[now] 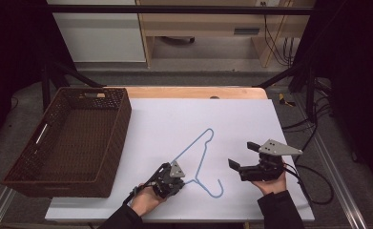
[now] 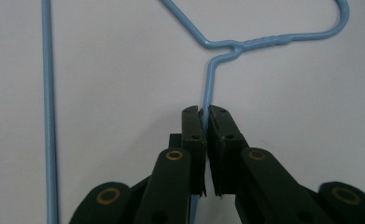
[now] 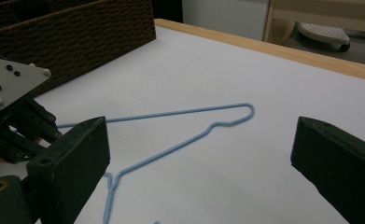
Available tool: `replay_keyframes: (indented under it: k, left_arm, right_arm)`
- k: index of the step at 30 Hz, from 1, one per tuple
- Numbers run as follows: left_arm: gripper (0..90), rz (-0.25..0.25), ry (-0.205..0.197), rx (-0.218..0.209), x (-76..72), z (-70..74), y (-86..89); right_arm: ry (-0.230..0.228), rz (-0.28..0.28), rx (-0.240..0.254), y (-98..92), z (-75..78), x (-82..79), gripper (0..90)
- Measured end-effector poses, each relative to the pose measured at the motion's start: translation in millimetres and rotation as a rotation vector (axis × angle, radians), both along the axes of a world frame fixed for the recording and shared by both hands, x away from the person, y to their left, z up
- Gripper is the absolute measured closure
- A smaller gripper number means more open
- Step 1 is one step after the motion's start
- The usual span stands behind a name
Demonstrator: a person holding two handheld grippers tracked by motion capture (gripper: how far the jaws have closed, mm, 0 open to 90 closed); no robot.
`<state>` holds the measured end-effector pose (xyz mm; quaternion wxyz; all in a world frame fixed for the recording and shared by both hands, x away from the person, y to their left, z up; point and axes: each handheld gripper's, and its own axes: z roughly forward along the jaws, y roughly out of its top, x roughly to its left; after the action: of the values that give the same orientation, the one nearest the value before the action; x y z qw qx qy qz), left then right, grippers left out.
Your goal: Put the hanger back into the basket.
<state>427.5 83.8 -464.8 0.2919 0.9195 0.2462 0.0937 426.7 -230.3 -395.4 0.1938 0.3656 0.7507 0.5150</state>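
Observation:
A light blue wire hanger (image 1: 201, 152) lies on the white table top (image 1: 165, 114), its hook (image 1: 216, 190) toward the near edge. My left gripper (image 1: 180, 183) is at the hanger's near corner, beside the twisted neck. In the left gripper view the left gripper (image 2: 205, 113) is shut on the hanger's thin wire (image 2: 210, 79), which runs up from the pads to the neck (image 2: 238, 45). My right gripper (image 1: 243, 155) hovers right of the hanger with its jaws wide apart and nothing between them. The right gripper view shows the right gripper (image 3: 202, 140) facing the hanger (image 3: 180, 112) and the left gripper's body (image 3: 12, 107).
A dark brown woven basket (image 1: 119, 119) stands on the left part of the table and looks empty; its wall (image 3: 77, 37) is at the top left of the right gripper view. A wooden table edge (image 1: 193, 92) runs along the far side. Cables trail on the right.

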Motion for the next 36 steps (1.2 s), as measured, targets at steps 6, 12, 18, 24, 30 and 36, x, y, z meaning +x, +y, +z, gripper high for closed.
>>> replay_keyframes:
  k: [6, 12, 18, 24, 30, 36]
  left_arm:
    - [86.2, -0.008, -0.032, 0.008, -2.9, 0.0, -1.0]
    - [86.7, -0.022, -0.028, -0.008, -5.3, 1.4, -1.9]
    - [86.7, -0.019, -0.039, -0.026, -6.4, 7.0, 1.5]
    - [86.7, 0.001, -0.055, -0.067, -7.3, 16.5, 6.9]
    - [86.7, 0.019, -0.061, -0.09, -6.4, 22.2, 12.8]
    - [86.7, 0.036, -0.072, -0.103, -5.3, 26.5, 18.6]
  right_arm:
    - [0.014, 0.011, -0.006, 4.3, -3.2, 0.9, 5.4]
    - [0.023, 0.024, -0.016, 7.6, -6.3, 1.4, 5.9]
    - [0.039, 0.04, -0.023, 12.4, -9.5, 1.6, 6.7]
    - [0.048, 0.055, -0.027, 16.8, -11.8, 1.9, 7.3]
    - [0.054, 0.059, -0.031, 18.2, -13.4, 2.1, 7.4]
    - [0.053, 0.057, -0.036, 18.1, -13.8, 2.3, 7.7]
